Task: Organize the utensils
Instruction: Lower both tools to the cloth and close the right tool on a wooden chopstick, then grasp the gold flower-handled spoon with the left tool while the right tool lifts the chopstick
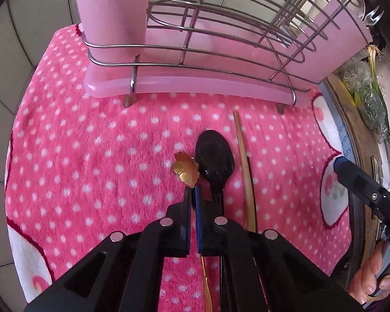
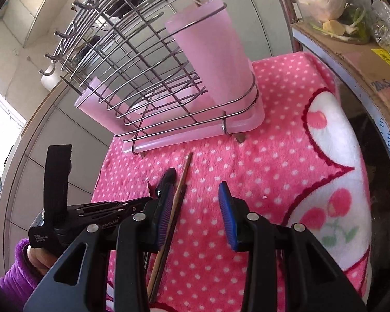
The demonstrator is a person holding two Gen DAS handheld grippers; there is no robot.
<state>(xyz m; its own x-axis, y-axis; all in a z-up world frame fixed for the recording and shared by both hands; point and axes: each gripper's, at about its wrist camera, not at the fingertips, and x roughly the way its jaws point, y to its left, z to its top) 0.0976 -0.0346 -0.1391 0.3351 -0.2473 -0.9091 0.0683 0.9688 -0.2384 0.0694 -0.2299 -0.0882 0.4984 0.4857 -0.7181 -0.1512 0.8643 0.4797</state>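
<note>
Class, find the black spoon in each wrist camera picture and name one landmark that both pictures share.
Left wrist view: the black spoon lies at centre on the pink dotted blanket, bowl pointing toward the rack, just right of the shut jaws.
Right wrist view: only its bowl shows, left of centre, behind the left finger.
Shared landmark: the wire rack on its pink tray.

- Surface covered by a fluffy pink cloth with white dots and white cherry patches.
- Wire rack on a pink tray, standing on the cloth at the far side.
- Black spoon, gold flower-bowled spoon just beside it, touching.
- Wooden chopsticks lying right of the black spoon, near the rack's foot.
</note>
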